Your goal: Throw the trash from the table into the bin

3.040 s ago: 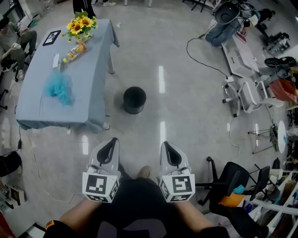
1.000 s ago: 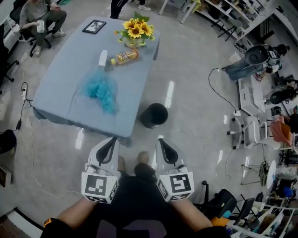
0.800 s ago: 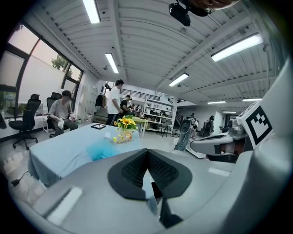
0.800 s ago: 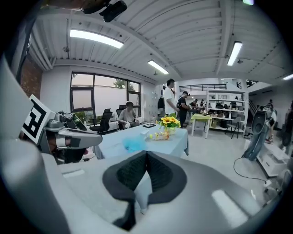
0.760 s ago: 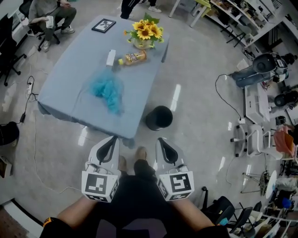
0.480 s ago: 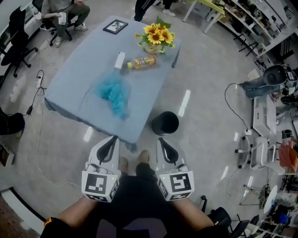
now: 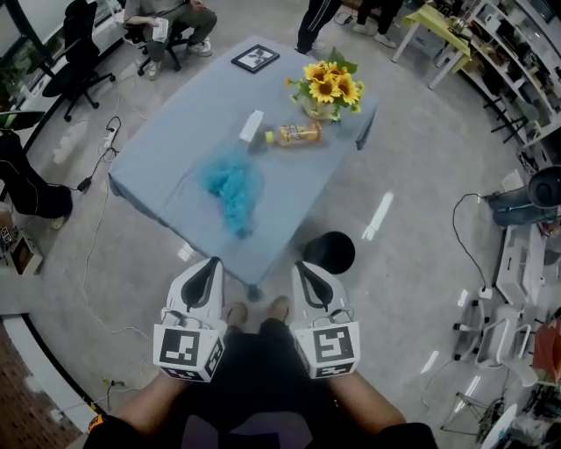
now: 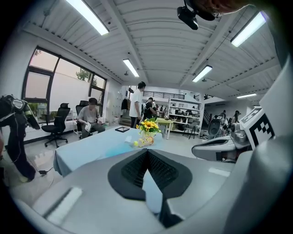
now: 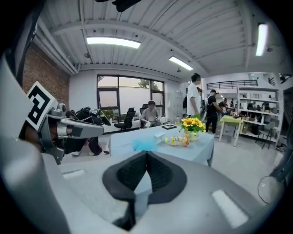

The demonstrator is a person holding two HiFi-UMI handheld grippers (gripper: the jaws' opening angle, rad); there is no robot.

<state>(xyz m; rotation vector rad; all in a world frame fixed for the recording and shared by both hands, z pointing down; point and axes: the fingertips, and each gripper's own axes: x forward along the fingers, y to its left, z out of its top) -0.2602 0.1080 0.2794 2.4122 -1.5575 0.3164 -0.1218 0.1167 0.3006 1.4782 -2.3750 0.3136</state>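
Observation:
A table under a light blue cloth [image 7: 166,167] stands ahead of me. On it lie a blue fluffy bundle [image 7: 232,188], a small white box [image 7: 252,125] and a yellow-labelled plastic bottle [image 7: 296,134]. A round black bin [image 7: 330,253] stands on the floor at the table's near right corner. My left gripper [image 7: 211,267] and right gripper [image 7: 306,268] are held side by side low in the head view, short of the table, both shut with nothing between the jaws. In the right gripper view the bundle [image 9: 145,145] and bottle [image 9: 178,140] lie beyond the shut right gripper [image 9: 146,153].
A vase of sunflowers [image 7: 329,85] and a framed picture [image 7: 257,58] also stand on the table. People sit and stand at its far end [image 7: 166,17]. Office chairs [image 7: 74,53], a floor cable [image 7: 96,263] and shelving [image 7: 526,53] surround the area.
The table and bin have drifted right and nearer in the head view as I turned and stepped toward them. Both grippers stay shut and side by side.

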